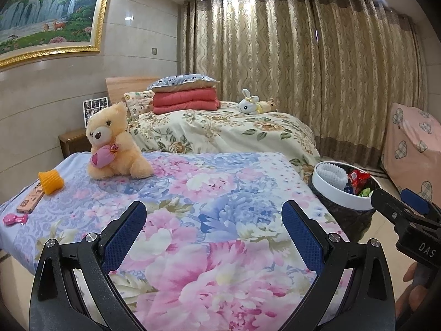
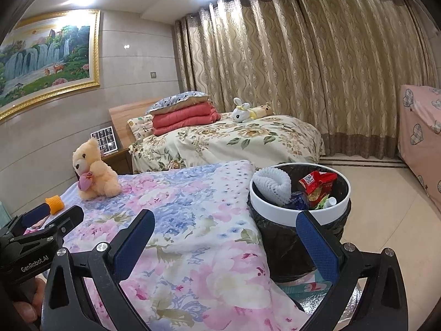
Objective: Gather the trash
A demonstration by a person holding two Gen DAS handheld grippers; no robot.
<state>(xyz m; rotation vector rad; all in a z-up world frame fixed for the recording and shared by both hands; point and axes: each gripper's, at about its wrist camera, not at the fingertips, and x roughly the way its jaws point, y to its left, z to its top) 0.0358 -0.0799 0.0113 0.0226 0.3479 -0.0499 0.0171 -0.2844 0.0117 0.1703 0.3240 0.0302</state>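
Left wrist view: both grippers (image 1: 213,231) (image 2: 224,244) gape empty, and reaching the pink wrapper (image 1: 15,218) left of the teddy (image 1: 115,143) might snag the bedsheet (image 1: 220,193).

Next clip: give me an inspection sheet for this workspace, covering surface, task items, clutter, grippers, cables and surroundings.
Surface: floral sheet on a raised surface, mostly bare.
Task items: bin with black liner stands beside the sheet, holding white foam net, red wrapper and other scraps. Orange cup and pink wrapper lie at the sheet's left edge.
Clutter: teddy bear; flat phone-like object.
Grippers: left gripper open, empty; right gripper open, empty, near the bin.
Cables: nothing seen.
Surroundings: bed with folded red blanket, plush rabbit, curtains, framed painting.
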